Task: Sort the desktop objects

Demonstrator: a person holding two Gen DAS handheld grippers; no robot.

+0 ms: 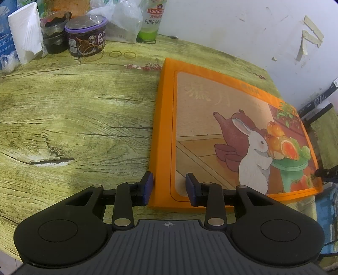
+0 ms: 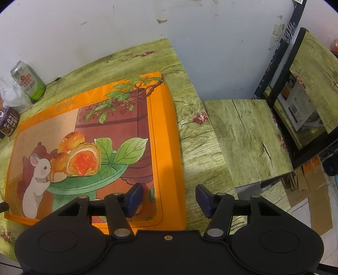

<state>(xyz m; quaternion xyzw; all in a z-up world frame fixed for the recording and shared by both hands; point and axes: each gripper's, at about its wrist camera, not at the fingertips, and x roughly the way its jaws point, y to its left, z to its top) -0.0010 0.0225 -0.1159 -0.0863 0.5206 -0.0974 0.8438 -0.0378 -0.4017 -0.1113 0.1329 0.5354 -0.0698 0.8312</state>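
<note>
**Lifting the box by two corners**

The orange box (image 1: 232,131) lies flat on the table (image 1: 74,116), with its far edge near the wall. The left gripper (image 1: 170,189) sits at the near left corner: one pad presses on the outer side wall, the other rests on the lid, so the fingers pinch the box rim. The right gripper (image 2: 166,198) straddles the near right corner of the box (image 2: 84,137); its fingers are spread, the left pad over the lid and the right pad clear of the side wall, so it does not grip yet.

To do this step well, I think the right fingers should close on the rim first, as low as the left ones. Then both hands should rise together and keep the box level (it is wide, and a pinch on a thin rim can slip if one side tilts). The can (image 1: 151,19), the tub (image 1: 86,37) and the rubber bands (image 1: 122,54) stand well apart at the back, so they do not block the lift.
</note>
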